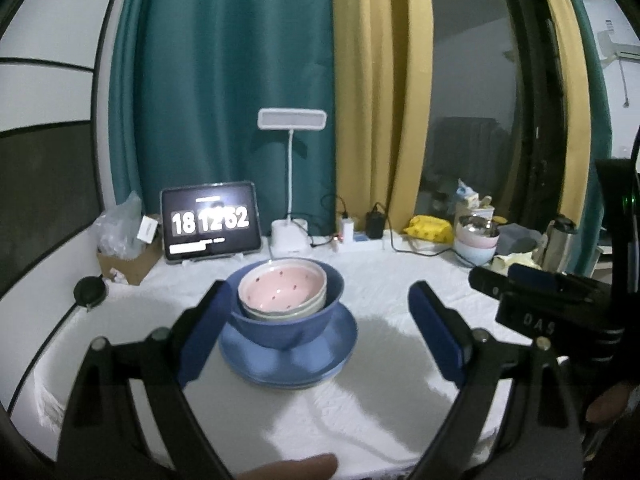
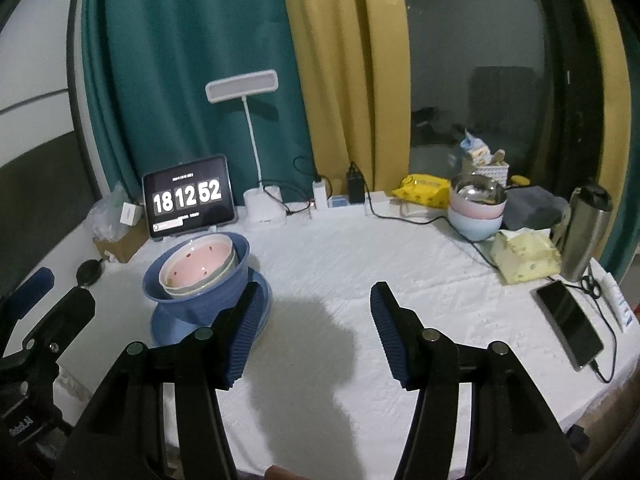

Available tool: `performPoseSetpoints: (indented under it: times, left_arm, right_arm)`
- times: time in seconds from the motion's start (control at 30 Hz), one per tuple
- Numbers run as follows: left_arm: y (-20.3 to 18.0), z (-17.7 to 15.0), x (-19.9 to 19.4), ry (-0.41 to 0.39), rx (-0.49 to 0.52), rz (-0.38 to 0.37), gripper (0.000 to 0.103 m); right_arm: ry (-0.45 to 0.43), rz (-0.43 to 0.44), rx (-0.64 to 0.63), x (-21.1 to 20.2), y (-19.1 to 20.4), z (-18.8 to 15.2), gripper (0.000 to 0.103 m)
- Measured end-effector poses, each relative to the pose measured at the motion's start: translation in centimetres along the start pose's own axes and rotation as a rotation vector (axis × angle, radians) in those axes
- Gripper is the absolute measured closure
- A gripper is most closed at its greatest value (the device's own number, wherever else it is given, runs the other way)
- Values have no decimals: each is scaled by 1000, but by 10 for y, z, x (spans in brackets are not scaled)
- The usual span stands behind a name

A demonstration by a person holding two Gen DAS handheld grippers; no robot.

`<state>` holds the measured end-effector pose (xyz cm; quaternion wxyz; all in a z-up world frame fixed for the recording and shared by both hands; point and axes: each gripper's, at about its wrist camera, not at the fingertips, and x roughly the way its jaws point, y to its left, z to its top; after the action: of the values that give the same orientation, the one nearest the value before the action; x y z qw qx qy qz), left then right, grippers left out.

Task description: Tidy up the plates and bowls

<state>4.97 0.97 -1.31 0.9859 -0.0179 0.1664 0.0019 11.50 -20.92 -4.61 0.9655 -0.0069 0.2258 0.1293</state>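
Observation:
A pink spotted bowl (image 1: pixel 282 286) sits nested with a pale bowl inside a big blue bowl (image 1: pixel 288 328), which stands on stacked blue plates (image 1: pixel 324 360) on the white-clothed table (image 1: pixel 400 392). My left gripper (image 1: pixel 318 288) is open and wide, drawn back from the stack, and its pads do not touch it. The right wrist view shows the same pink bowl (image 2: pixel 198 262), blue bowl (image 2: pixel 200 300) and plates (image 2: pixel 168 330) at the left. My right gripper (image 2: pixel 316 286) is open over bare cloth, with nothing between its fingers. One of its fingers (image 2: pixel 244 328) overlaps the plates' edge in the picture.
Along the back stand a tablet clock (image 1: pixel 210 222), a white desk lamp (image 1: pixel 292 120), chargers and a cardboard box (image 1: pixel 124 260). At the back right are stacked pastel bowls (image 2: pixel 476 208), a tissue pack (image 2: pixel 524 256), a steel flask (image 2: pixel 584 228) and a phone (image 2: pixel 568 324).

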Motion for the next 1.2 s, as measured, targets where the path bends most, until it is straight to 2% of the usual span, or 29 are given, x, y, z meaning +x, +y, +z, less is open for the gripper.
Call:
performPoseSetpoints:
  times: [0.23, 0.6, 1.2]
  left_arm:
    - [-2, 6, -24, -56, 6, 33, 12]
    - [-4, 17, -56, -116, 23, 31, 12]
    - [-6, 26, -66, -126, 38, 26, 12]
  right_arm:
    - [-57, -11, -2, -32, 0, 3, 44]
    - [-145, -36, -14, -76, 2, 7, 44]
    - [-193, -54, -6, -101, 1, 13, 43]
